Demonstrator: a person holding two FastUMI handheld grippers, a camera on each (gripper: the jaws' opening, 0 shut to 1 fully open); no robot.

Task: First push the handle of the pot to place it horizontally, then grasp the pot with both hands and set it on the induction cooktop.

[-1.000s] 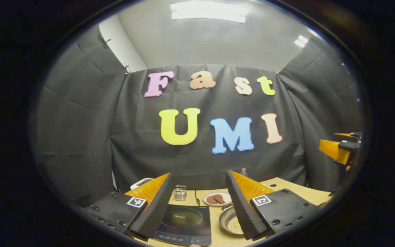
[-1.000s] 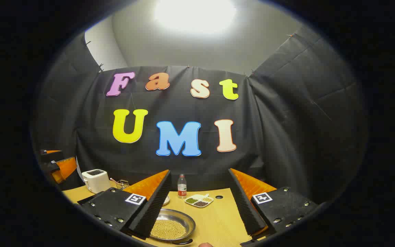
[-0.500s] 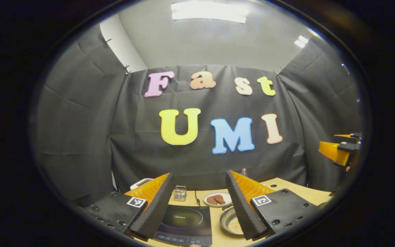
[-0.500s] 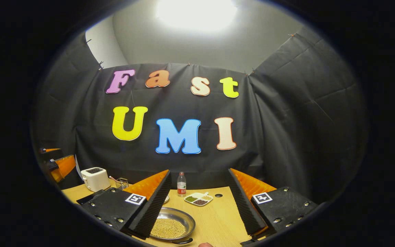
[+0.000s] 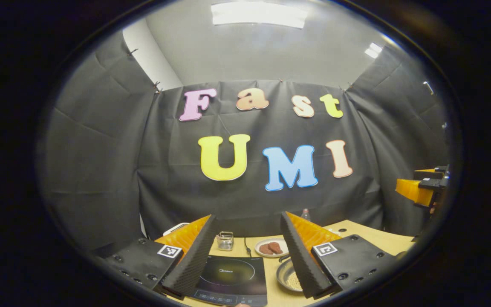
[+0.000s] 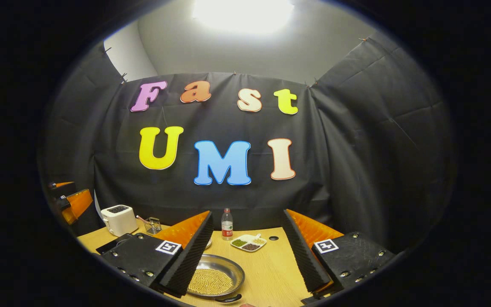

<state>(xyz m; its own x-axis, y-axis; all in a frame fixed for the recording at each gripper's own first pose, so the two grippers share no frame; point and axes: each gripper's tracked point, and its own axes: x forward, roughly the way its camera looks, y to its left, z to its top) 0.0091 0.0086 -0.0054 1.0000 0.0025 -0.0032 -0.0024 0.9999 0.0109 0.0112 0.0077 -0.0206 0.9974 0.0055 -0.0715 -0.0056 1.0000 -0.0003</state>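
Both wide open and empty: the right hand-held gripper [image 6: 245,251] hovers above the pot [image 6: 215,281], the left hand-held gripper [image 5: 247,251] above the cooktop [image 5: 232,279] beside it.

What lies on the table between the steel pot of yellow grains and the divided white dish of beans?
In the right gripper view, only bare wooden table separates the round steel pot from the divided white dish.
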